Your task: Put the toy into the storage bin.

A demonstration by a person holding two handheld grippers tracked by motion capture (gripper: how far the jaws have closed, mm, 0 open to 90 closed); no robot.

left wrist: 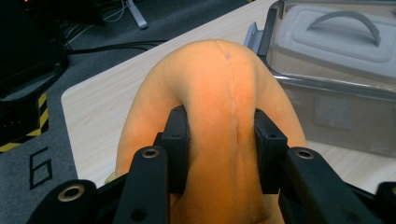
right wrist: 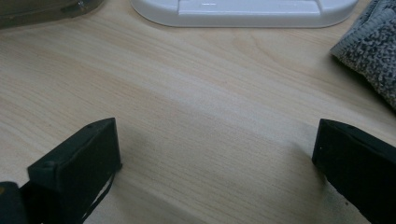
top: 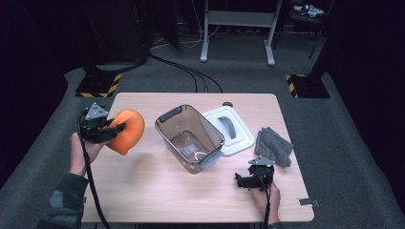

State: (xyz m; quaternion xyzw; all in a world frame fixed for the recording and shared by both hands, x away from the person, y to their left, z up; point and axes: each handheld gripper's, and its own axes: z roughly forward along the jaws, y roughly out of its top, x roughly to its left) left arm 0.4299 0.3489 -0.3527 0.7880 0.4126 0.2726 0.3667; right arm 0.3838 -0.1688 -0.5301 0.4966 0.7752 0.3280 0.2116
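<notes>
While the left gripper (top: 114, 128) pinches the orange soft toy (top: 128, 131) between its jaws and holds it up over the left part of the tabletop (top: 143, 191), the open brown bin (top: 189, 138) stands just to that toy's right, its long axis running from far-left to near-right. I judge the coming move to be a short carry rightward over the bin's rim, and the left hand is clearly the nearer one. By the near right edge, the right gripper (top: 241, 181) rests low with its jaws spread wide, holding nothing. Counted: one toy, one bin, one white lid (top: 229, 130), one grey cloth (top: 273, 146).
</notes>
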